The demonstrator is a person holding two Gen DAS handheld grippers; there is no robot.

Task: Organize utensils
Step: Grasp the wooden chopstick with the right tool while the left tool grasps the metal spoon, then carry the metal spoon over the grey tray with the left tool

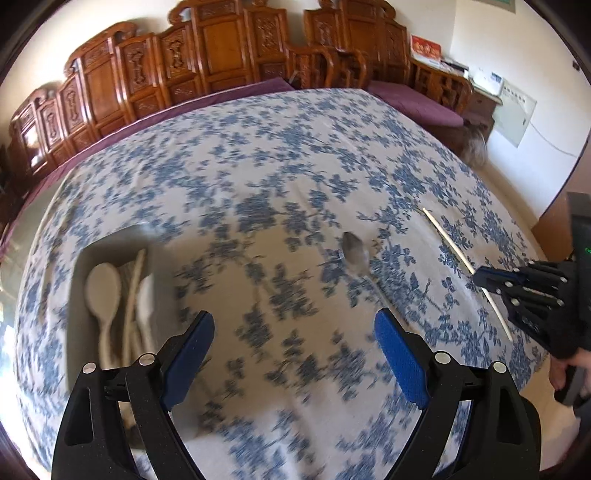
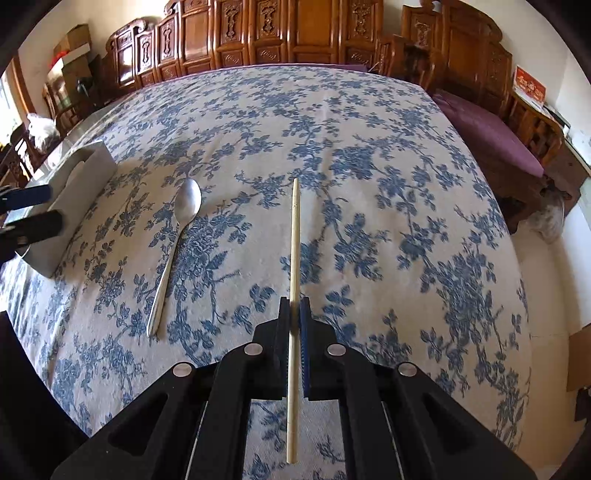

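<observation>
My right gripper (image 2: 294, 308) is shut on a pale wooden chopstick (image 2: 294, 236) that points away along the blue floral tablecloth; it also shows in the left wrist view (image 1: 448, 242) with the right gripper (image 1: 484, 278) on it. A metal spoon (image 2: 177, 240) lies on the cloth to the left of the chopstick, seen in the left wrist view too (image 1: 356, 254). My left gripper (image 1: 293, 334) is open and empty above the cloth, between the spoon and a grey tray (image 1: 79, 291). The tray holds a pale wooden spoon (image 1: 103, 291) and other pale utensils.
The grey tray (image 2: 85, 184) stands at the table's left side, with the left gripper (image 2: 31, 210) beside it. Carved wooden chairs and screens (image 2: 295, 33) line the far wall. A purple-cushioned bench (image 2: 491, 136) stands right of the table.
</observation>
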